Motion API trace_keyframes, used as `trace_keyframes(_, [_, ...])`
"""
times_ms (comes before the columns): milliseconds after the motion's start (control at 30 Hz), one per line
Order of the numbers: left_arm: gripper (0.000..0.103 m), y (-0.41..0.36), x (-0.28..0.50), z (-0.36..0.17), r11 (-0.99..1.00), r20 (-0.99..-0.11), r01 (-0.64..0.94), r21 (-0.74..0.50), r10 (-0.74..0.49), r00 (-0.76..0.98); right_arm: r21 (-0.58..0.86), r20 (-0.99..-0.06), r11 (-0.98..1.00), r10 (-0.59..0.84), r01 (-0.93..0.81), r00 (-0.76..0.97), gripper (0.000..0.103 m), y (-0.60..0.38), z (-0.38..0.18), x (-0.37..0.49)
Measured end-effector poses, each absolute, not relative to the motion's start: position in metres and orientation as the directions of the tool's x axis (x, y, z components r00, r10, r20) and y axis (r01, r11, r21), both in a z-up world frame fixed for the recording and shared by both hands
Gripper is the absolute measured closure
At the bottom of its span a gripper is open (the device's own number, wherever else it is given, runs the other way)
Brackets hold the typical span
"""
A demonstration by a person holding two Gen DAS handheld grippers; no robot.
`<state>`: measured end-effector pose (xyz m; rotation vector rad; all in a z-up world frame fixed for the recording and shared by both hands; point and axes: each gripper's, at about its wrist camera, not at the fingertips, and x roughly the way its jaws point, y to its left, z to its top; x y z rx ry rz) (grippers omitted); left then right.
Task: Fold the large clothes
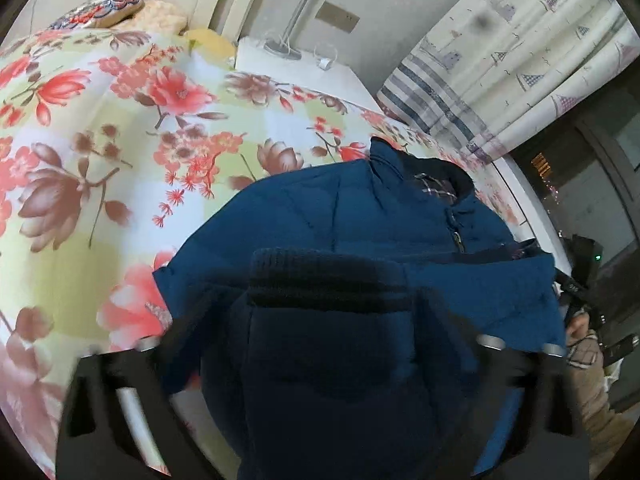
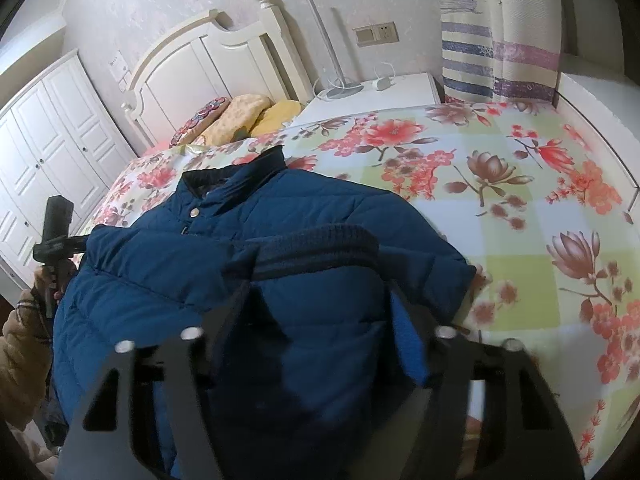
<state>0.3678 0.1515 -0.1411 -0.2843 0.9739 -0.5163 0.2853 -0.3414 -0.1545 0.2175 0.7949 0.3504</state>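
A dark blue quilted jacket (image 1: 360, 216) lies on the flowered bedspread (image 1: 100, 120), collar toward the headboard. My left gripper (image 1: 332, 304) is shut on the jacket's ribbed hem (image 1: 320, 268), with the fabric draped over the fingers. In the right wrist view the same jacket (image 2: 280, 216) lies on the bedspread (image 2: 520, 200), and my right gripper (image 2: 316, 288) is shut on the ribbed hem (image 2: 320, 244) at the other side. Both hold the hem lifted over the jacket's body. Each gripper's fingertips are hidden in the cloth.
Pillows (image 2: 240, 114) and a white headboard (image 2: 208, 64) stand at the bed's far end. A white nightstand (image 2: 372, 96) with a lamp base sits beside it. Striped curtains (image 1: 512, 64) hang nearby. A white wardrobe (image 2: 44, 152) stands at the left.
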Motion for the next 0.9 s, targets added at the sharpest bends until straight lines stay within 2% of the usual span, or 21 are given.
trace_keyframes(33, [0.059, 0.151, 0.362, -0.137, 0.853, -0.697, 0.289, -0.434, -0.521, 0.493, 0.299, -0.64, 0.928, 0.367, -0.222, 0.674, 0.062, -0.34, -0.149, 0.28])
trace_keyframes(67, [0.078, 0.152, 0.352, -0.13, 0.875, -0.681, 0.282, -0.393, -0.483, 0.55, 0.295, -0.622, 0.928, 0.368, -0.229, 0.691, 0.079, -0.339, -0.143, 0.274])
trace_keyframes(100, [0.082, 0.153, 0.343, -0.124, 0.878, -0.659, 0.292, -0.379, -0.478, 0.581, 0.275, -0.595, 0.932, 0.357, -0.235, 0.721, 0.084, -0.335, -0.132, 0.263])
trace_keyframes(167, [0.083, 0.156, 0.312, -0.1, 0.866, -0.567, 0.319, -0.386, -0.495, 0.658, 0.209, -0.53, 0.945, 0.324, -0.25, 0.784, 0.085, -0.326, -0.105, 0.236])
trace_keyframes(300, [0.083, 0.155, 0.286, -0.038, 0.86, -0.465, 0.37, -0.351, -0.503, 0.729, 0.141, -0.471, 0.954, 0.3, -0.265, 0.83, 0.086, -0.313, -0.049, 0.215])
trace_keyframes(400, [0.083, 0.144, 0.318, 0.006, 0.899, -0.479, 0.339, -0.276, -0.435, 0.763, 0.131, -0.461, 0.964, 0.264, -0.23, 0.847, 0.086, -0.312, -0.007, 0.245])
trace_keyframes(467, [0.083, 0.137, 0.356, 0.015, 0.938, -0.528, 0.27, -0.219, -0.346, 0.775, 0.148, -0.504, 0.977, 0.206, -0.151, 0.839, 0.086, -0.316, 0.0, 0.287])
trace_keyframes(533, [0.083, 0.132, 0.406, -0.002, 0.956, -0.604, 0.193, -0.222, -0.291, 0.742, 0.18, -0.567, 0.98, 0.169, -0.079, 0.806, 0.086, -0.322, -0.014, 0.327])
trace_keyframes(600, [0.083, 0.12, 0.438, -0.035, 0.967, -0.664, 0.137, -0.215, -0.248, 0.706, 0.22, -0.645, 0.975, 0.145, 0.001, 0.751, 0.086, -0.325, -0.053, 0.366])
trace_keyframes(700, [0.083, 0.096, 0.461, -0.104, 0.99, -0.757, 0.068, -0.122, -0.138, 0.639, 0.175, -0.781, 0.978, 0.068, 0.113, 0.621, 0.085, -0.322, -0.137, 0.399])
trace_keyframes(767, [0.083, 0.094, 0.465, -0.142, 0.99, -0.798, 0.041, -0.133, -0.132, 0.588, 0.214, -0.774, 0.97, 0.094, 0.119, 0.626, 0.083, -0.325, -0.16, 0.395])
trace_keyframes(833, [0.082, 0.103, 0.463, -0.141, 0.988, -0.783, 0.028, -0.152, -0.137, 0.607, 0.239, -0.76, 0.963, 0.105, 0.126, 0.642, 0.082, -0.33, -0.159, 0.391])
trace_keyframes(900, [0.08, 0.106, 0.464, -0.143, 0.988, -0.787, 0.019, -0.153, -0.134, 0.602, 0.227, -0.763, 0.966, 0.095, 0.127, 0.639, 0.075, -0.33, -0.16, 0.392])
